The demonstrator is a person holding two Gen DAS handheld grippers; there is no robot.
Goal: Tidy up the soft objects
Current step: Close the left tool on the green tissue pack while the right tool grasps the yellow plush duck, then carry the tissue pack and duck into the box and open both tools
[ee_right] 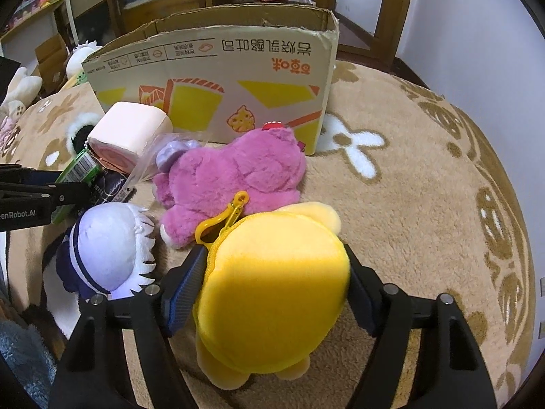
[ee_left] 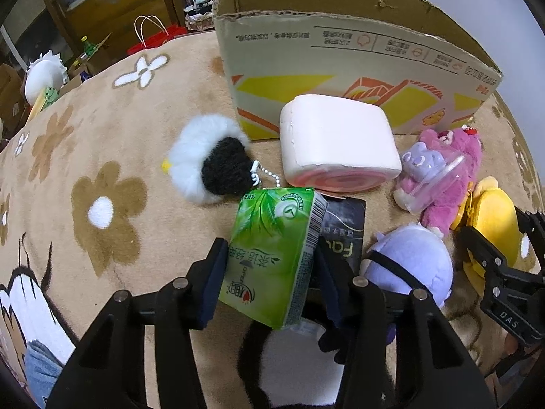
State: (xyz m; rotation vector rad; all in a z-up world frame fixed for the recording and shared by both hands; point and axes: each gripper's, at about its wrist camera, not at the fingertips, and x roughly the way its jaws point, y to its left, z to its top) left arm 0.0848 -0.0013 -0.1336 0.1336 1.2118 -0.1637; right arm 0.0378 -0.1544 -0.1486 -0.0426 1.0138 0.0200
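Observation:
My left gripper [ee_left: 269,255] is shut on a green tissue pack [ee_left: 272,255], held tilted just above the beige flower blanket [ee_left: 85,170]. My right gripper [ee_right: 276,266] is shut on a yellow plush pouch [ee_right: 272,293] with a yellow clip; both also show at the right of the left wrist view [ee_left: 490,225]. An open cardboard box [ee_left: 340,64] stands behind, also in the right wrist view [ee_right: 218,64]. In front of it lie a pink roll-cake squishy [ee_left: 337,143], a white-and-black fluffy ball [ee_left: 207,163], a pink plush bear [ee_right: 231,180] and a lilac plush [ee_right: 105,248].
A black pack [ee_left: 344,228] lies under the green one. A small purple toy in a clear bag [ee_left: 425,170] rests on the pink bear. Shelves, a red bag [ee_left: 153,39] and boxes stand beyond the blanket's far edge. A white wall [ee_right: 477,34] is at right.

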